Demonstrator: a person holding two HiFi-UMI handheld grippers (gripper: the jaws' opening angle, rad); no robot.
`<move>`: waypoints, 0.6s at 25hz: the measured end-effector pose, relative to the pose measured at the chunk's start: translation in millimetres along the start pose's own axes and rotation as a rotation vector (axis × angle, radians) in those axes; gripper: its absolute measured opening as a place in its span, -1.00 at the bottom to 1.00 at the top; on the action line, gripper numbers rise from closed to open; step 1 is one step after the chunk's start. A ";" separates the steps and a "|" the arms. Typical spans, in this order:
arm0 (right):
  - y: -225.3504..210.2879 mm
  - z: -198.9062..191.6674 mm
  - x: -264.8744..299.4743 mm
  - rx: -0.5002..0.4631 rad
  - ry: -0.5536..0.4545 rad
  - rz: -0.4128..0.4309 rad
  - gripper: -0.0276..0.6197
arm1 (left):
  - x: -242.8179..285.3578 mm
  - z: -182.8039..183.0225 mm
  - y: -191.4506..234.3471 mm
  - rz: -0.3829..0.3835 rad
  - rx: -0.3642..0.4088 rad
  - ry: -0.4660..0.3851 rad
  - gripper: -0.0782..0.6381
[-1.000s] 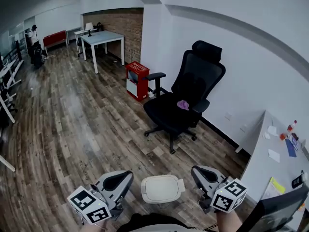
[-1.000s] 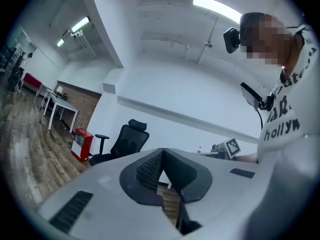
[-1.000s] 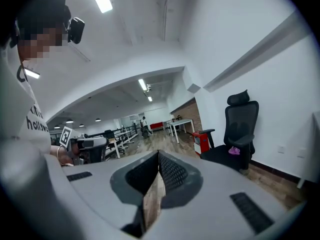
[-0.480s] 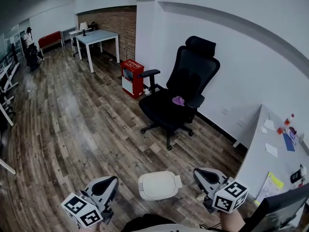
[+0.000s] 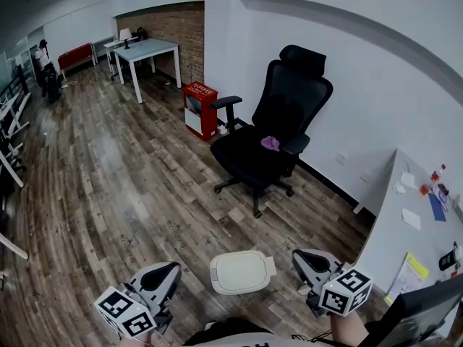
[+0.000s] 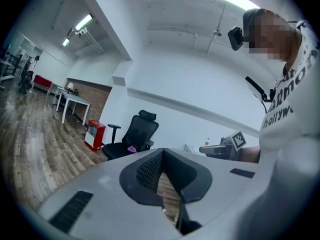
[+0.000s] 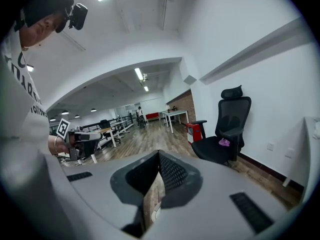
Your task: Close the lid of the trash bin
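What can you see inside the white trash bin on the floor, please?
Nothing of the inside shows. The trash bin is seen from above in the head view, and its white lid covers the whole top, so any contents are hidden.

1. White rounded plastic trash bin (image 5: 242, 272), lower centre of the head view: only its shut lid shows, and the body beneath is hidden.
2. Pale grey tabletop (image 5: 391, 248), lower right: cut off by the frame's edge. The small coloured items (image 5: 436, 219) on it are too small to tell.
3. Small purple thing (image 5: 270, 143) on the black office chair (image 5: 289, 114): too small to identify.
4. Forearm (image 5: 346, 330) behind the right claw (image 5: 300, 257): cut off at the bottom edge.
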State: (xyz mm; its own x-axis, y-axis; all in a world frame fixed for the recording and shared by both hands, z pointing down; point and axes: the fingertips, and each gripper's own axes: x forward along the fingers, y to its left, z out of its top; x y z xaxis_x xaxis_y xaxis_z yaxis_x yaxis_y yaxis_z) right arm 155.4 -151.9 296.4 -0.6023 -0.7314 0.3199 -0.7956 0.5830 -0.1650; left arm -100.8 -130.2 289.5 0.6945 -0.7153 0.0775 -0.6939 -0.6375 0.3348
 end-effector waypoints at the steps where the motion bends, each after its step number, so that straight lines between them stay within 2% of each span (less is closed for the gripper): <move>1: -1.3 -0.8 0.2 0.003 0.000 -0.002 -0.88 | -0.1 -0.8 -0.1 0.001 0.000 0.003 -0.77; 15: -10.6 -1.4 -0.3 0.000 0.007 0.006 -0.88 | 1.5 -4.3 -3.4 0.011 0.006 0.017 -0.77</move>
State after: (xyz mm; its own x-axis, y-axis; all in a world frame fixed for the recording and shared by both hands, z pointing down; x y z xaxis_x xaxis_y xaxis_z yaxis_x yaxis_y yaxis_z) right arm 164.1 -157.3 299.4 -0.6065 -0.7254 0.3255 -0.7920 0.5872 -0.1670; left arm -96.6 -127.8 292.5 0.6895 -0.7177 0.0970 -0.7030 -0.6309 0.3283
